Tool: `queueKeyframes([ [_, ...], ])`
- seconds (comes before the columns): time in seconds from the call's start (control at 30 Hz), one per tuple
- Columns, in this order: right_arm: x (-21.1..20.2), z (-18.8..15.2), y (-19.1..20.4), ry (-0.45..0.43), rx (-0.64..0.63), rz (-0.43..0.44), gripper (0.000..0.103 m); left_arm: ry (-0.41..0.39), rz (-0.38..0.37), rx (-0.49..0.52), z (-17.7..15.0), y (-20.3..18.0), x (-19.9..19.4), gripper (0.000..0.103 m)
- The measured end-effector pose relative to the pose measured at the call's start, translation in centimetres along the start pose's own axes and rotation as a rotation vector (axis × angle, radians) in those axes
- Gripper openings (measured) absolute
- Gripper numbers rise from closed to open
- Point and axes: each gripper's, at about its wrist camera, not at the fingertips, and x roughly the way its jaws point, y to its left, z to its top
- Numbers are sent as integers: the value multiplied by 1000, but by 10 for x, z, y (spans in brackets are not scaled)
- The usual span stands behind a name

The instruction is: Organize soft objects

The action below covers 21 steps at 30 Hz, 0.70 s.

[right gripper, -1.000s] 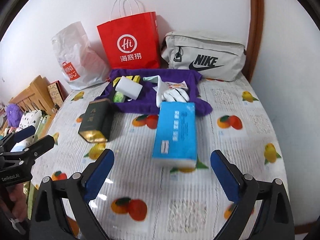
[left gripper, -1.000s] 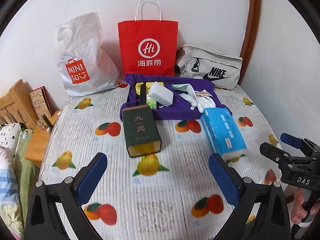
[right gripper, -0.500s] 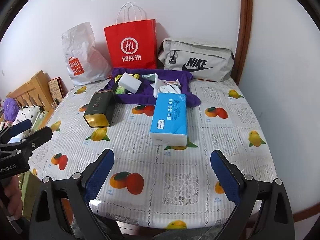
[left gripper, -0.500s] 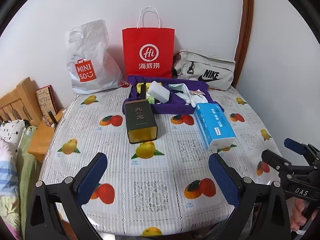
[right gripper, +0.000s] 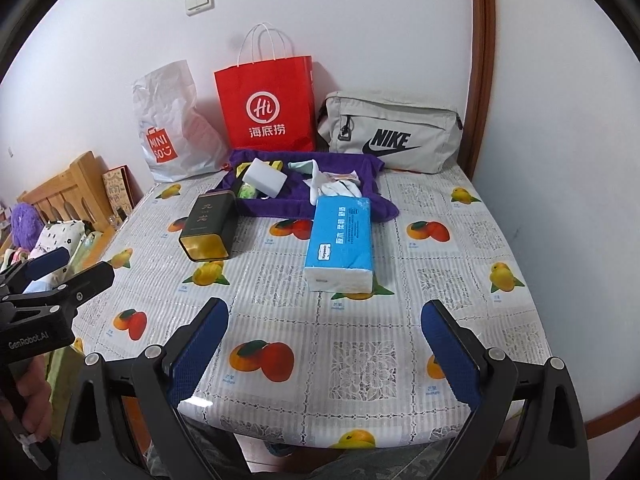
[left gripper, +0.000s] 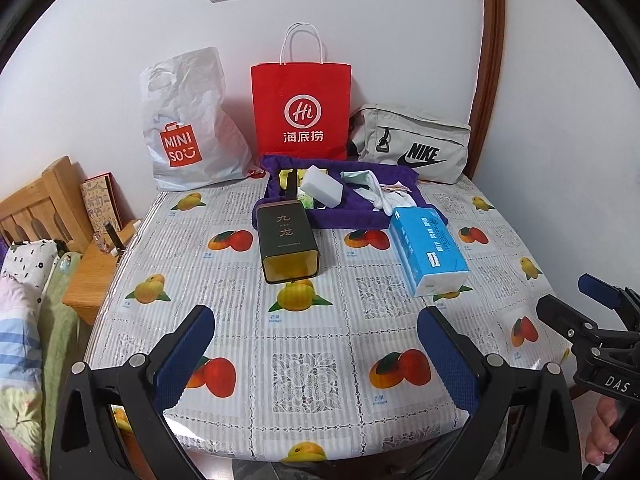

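A purple cloth lies at the back of the table with a white sponge block, white gloves and small yellow-green items on it. A blue tissue pack lies in front of it. A dark green tin lies on its side to the left. My left gripper is open and empty above the table's near edge. My right gripper is open and empty there too.
A white Miniso bag, a red paper bag and a grey Nike bag stand against the back wall. The fruit-print tablecloth covers the table. A wooden bed frame and bedding are on the left.
Both grippers have pulled back and up from the table. The objects look smaller and farther, and the table's near edge has come into view. Nothing on the table has moved.
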Motion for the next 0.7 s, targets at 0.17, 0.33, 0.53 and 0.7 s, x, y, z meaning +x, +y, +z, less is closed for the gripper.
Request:
queueKeyframes([
  [0.17, -4, -1, -1, -6, 3, -2, 96, 2, -2, -1, -1, 1, -1, 102],
  [0.33, -6, 0, 1, -11, -6, -6, 96, 1, 2, 0, -2, 1, -2, 102],
  [0.53, -7, 0, 2, -15, -9, 0, 96, 5, 3, 2, -2, 1, -2, 102],
  [0.7, -7, 0, 4, -11, -18, -3, 96, 5, 5, 1, -3, 2, -2, 102],
])
